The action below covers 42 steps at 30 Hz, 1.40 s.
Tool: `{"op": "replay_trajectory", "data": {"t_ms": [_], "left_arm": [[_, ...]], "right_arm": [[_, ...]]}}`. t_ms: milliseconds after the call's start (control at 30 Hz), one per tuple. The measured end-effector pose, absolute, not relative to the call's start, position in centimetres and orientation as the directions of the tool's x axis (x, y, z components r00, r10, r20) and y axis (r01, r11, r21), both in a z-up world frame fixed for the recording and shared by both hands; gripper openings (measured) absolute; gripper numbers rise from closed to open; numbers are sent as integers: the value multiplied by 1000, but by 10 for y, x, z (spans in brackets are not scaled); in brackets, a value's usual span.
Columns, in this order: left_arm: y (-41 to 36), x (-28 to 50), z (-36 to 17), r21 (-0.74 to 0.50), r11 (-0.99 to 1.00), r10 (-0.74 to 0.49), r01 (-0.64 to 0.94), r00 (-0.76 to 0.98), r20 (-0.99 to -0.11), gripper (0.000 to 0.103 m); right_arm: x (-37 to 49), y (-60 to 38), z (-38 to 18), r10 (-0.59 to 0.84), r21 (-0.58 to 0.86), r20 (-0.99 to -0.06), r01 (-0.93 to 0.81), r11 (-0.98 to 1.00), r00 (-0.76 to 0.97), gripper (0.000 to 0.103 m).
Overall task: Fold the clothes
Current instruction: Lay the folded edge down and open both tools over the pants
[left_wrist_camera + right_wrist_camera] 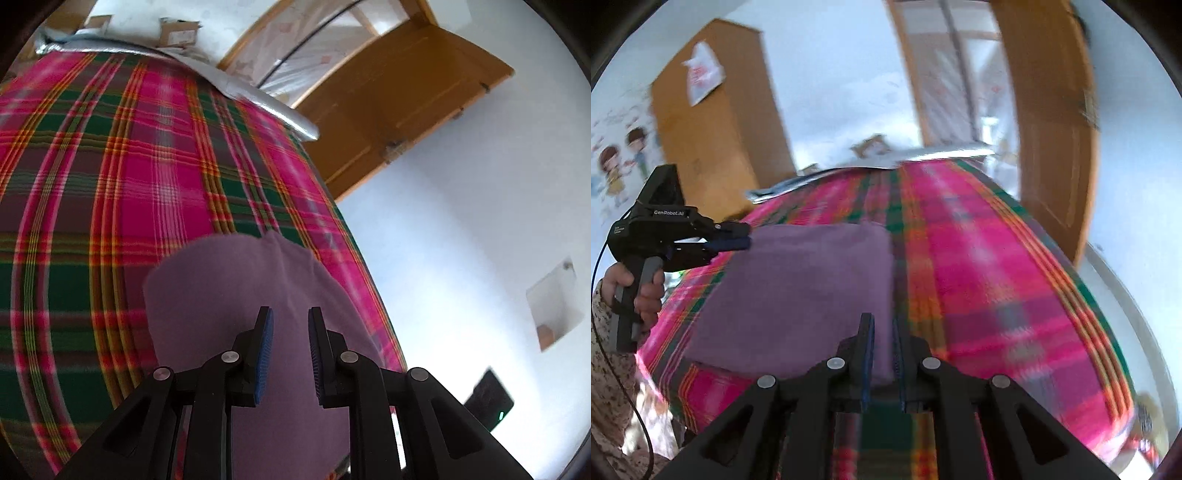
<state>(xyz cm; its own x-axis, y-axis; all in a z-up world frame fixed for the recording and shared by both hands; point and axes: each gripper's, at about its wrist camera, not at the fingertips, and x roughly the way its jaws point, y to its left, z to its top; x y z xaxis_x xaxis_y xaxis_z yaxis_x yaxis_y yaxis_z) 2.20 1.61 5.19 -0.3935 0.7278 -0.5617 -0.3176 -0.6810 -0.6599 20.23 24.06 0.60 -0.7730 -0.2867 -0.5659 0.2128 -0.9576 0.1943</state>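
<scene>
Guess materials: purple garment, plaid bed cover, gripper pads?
Purple garment: soft matte knit or fleece, likely; no sheen, rounded folds. Plaid bed cover: woven cloth, probably; its stripes cross. Right gripper pads: blue, ridged, rubbery-looking.

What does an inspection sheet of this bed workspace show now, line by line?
Surface: plaid blanket on the bed.
Job's things: purple cloth, folded flat.
Clutter: silver sheet at the far edge.
Tongs: left tongs open over the cloth; right tongs narrow at its near corner, grip unclear.
Cables: black cable beside the person's sleeve.
Surroundings: wooden wardrobe, open door.
</scene>
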Motion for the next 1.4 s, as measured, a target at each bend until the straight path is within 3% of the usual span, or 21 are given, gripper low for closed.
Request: {"op": "replay_trajectory", "data": {"t_ms": [267,567,767,867,1200,1267,1400], "left_arm": [[21,40,30,-583,-741,672,-334,-372,-640,19],[3,34,7,-698,-647,760,-306,-328,-561,17],[11,31,32,-593,-720,693,-359,-386,-608,17],[9,21,37,-591,-725,688,-353,-400,-605,17],[-13,-3,19,-691,-654,751,-309,-381,-540,16],[-12,-7,14,-699,-649,754,-301,-379,-537,6],[-12,-12,7,-709,-641,760,-295,-374,-531,3]], "right_arm": [[182,222,-16,-308,174,-628,257,-951,-715,11],[181,218,-23,-313,130,-650,304,-944,-692,12],[163,213,1,-327,123,-669,334,-934,-668,11],[146,200,8,-283,49,-674,341,-939,-682,12],[96,185,-13,-303,79,-733,366,-927,-609,12],[95,187,-16,-309,94,-735,361,-928,-603,12],[95,190,-20,-320,117,-731,351,-929,-602,12]]}}
